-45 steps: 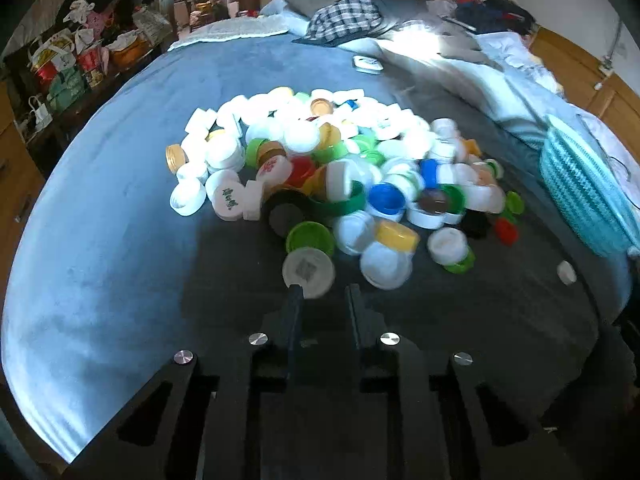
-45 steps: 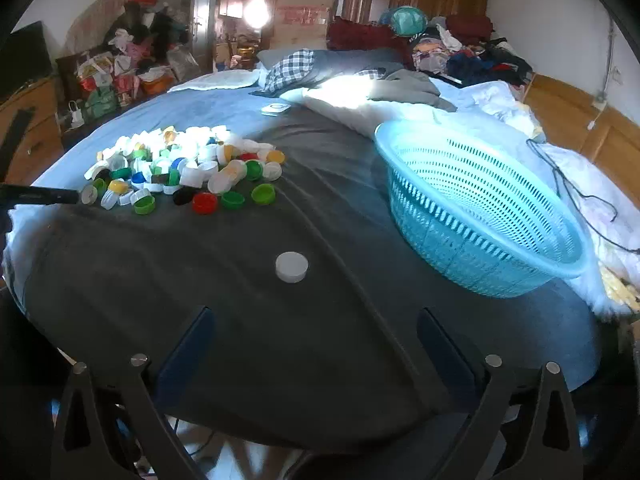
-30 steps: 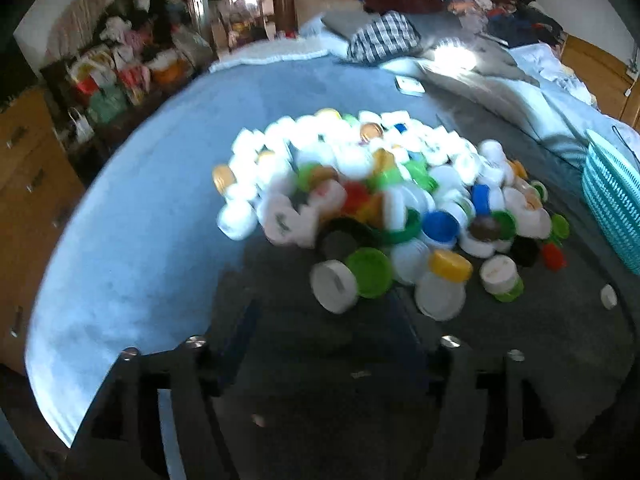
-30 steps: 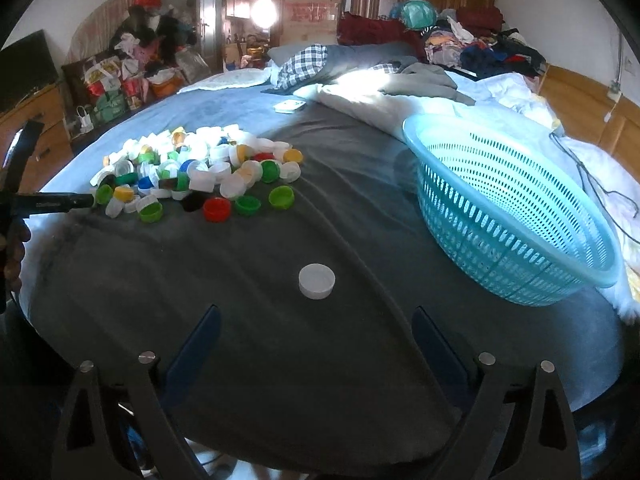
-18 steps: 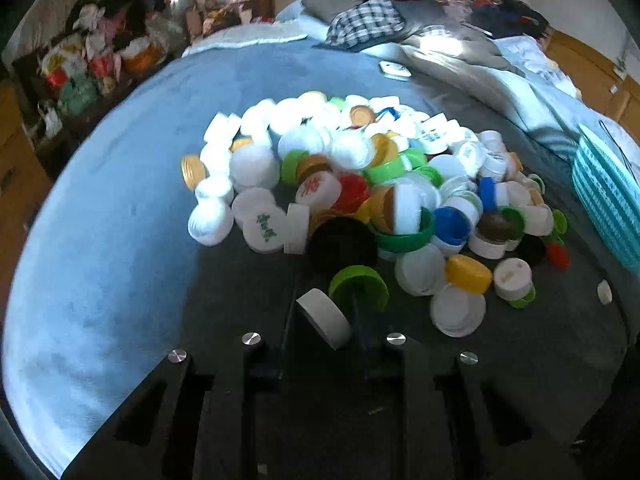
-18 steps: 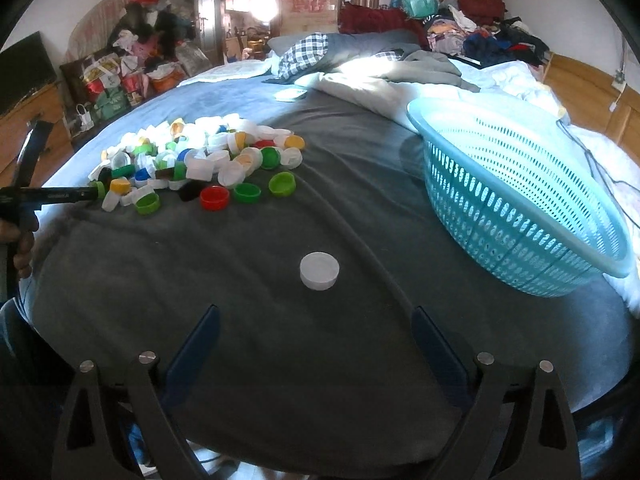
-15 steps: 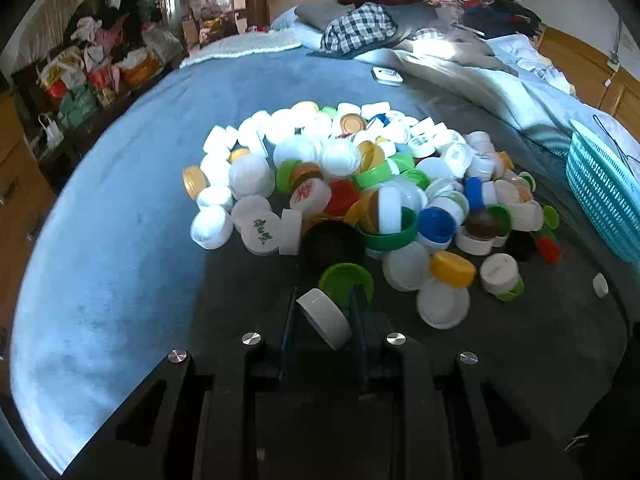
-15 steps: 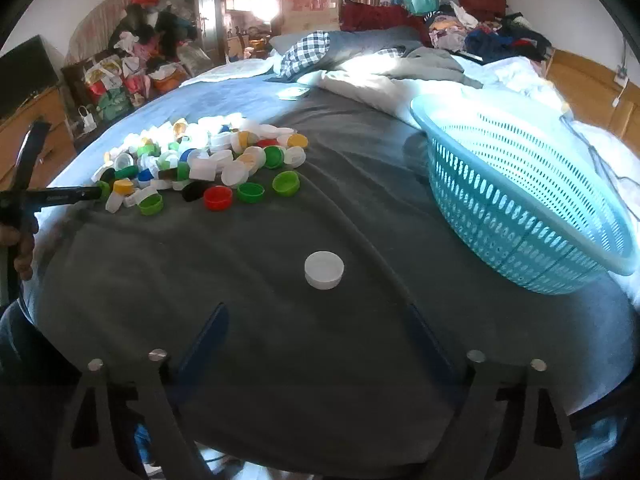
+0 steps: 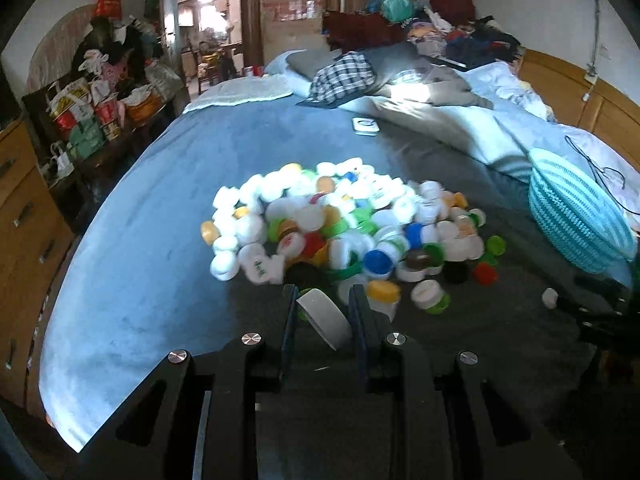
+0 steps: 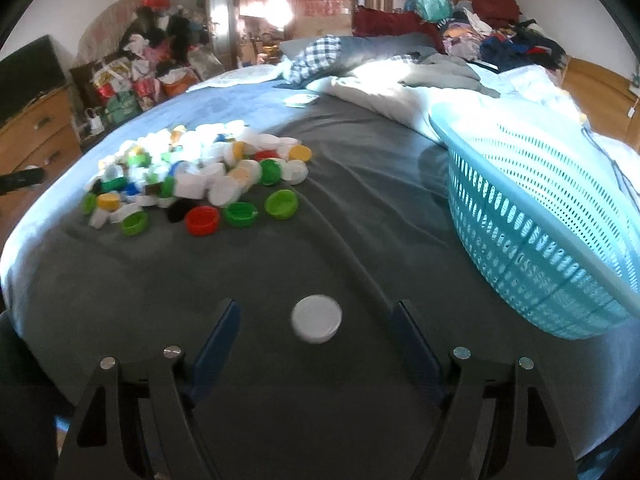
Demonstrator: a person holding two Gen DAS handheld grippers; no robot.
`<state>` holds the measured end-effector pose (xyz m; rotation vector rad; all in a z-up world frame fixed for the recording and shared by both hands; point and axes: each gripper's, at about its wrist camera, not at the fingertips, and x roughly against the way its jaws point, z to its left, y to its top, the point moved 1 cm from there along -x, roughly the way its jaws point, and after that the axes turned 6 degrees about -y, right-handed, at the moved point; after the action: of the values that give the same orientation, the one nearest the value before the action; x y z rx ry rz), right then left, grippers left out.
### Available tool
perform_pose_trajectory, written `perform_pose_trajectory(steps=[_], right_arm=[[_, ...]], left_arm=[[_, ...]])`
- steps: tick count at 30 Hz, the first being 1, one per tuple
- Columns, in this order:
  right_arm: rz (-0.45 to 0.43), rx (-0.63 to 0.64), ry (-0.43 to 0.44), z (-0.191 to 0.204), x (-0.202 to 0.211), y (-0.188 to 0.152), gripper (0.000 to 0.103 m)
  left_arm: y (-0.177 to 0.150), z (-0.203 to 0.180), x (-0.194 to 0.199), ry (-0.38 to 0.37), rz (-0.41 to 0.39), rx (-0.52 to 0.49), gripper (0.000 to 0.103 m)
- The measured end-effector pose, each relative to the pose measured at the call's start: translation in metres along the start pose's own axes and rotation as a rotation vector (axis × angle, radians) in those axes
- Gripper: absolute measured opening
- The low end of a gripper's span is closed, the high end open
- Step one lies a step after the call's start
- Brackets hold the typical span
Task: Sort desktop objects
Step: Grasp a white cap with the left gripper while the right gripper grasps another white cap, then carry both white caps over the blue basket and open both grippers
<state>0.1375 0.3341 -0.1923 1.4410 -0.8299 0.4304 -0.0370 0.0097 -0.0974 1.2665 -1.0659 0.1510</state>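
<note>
Lifted white cap off bottle-cap pile, my left gripper clamped on it. Right gripper jaws closing, not gripping, straddling lone white cap near basket. Basket drop next, likely.

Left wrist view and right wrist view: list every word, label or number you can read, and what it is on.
None can be read.
White cap: green marking, too blurred.
White cap: red marking, too blurred.
Cardboard box: red print, too small.
Bags: print too small.

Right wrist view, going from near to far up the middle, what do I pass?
right gripper → lone white cap → grey bedspread → small white card → checked cloth → cardboard box
</note>
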Motion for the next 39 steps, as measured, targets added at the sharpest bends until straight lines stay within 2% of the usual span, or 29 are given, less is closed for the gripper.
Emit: perform_pose_trajectory(steps=[1, 3, 4, 5, 7, 10, 13, 17, 20, 24, 29, 33, 39], right_arm=[[0.013, 0.001, -0.003, 0.0, -0.007, 0.0, 0.083], [0.051, 0.008, -0.009, 0.0, -0.021, -0.002, 0.076], [0.075, 0.01, -0.001, 0.0, -0.027, -0.005, 0.064], [0.094, 0.013, 0.003, 0.0, -0.031, -0.008, 0.044], [0.091, 0.011, -0.002, -0.003, -0.031, -0.013, 0.032], [0.064, -0.016, 0.008, -0.011, -0.015, -0.008, 0.031], [0.006, -0.049, 0.0, -0.026, 0.016, 0.012, 0.031], [-0.087, -0.102, -0.073, -0.066, 0.064, 0.051, 0.031], [-0.123, -0.138, -0.121, -0.101, 0.086, 0.074, 0.031], [-0.1, -0.164, -0.192, -0.153, 0.094, 0.099, 0.031], [-0.056, -0.229, -0.213, -0.203, 0.089, 0.103, 0.031], [-0.035, -0.248, -0.231, -0.231, 0.087, 0.105, 0.031], [-0.026, -0.254, -0.229, -0.249, 0.081, 0.102, 0.031]], left_arm=[[0.001, -0.003, 0.0, -0.006, 0.002, -0.003, 0.022], [0.003, -0.011, -0.004, -0.014, 0.01, -0.008, 0.022], [0.004, -0.014, -0.005, -0.017, 0.012, -0.006, 0.022], [0.005, -0.019, -0.007, -0.024, 0.016, -0.007, 0.022], [0.007, -0.03, -0.008, -0.032, 0.018, -0.017, 0.022], [0.013, -0.048, -0.01, -0.055, 0.025, -0.038, 0.022], [0.027, -0.08, -0.018, -0.104, 0.039, -0.063, 0.022], [0.066, -0.148, -0.029, -0.207, 0.034, -0.129, 0.022], [0.096, -0.203, -0.043, -0.266, 0.045, -0.185, 0.022], [0.138, -0.273, -0.067, -0.334, 0.067, -0.23, 0.022], [0.171, -0.34, -0.092, -0.37, 0.094, -0.272, 0.022], [0.18, -0.384, -0.109, -0.373, 0.12, -0.326, 0.022], [0.174, -0.408, -0.123, -0.353, 0.15, -0.382, 0.022]])
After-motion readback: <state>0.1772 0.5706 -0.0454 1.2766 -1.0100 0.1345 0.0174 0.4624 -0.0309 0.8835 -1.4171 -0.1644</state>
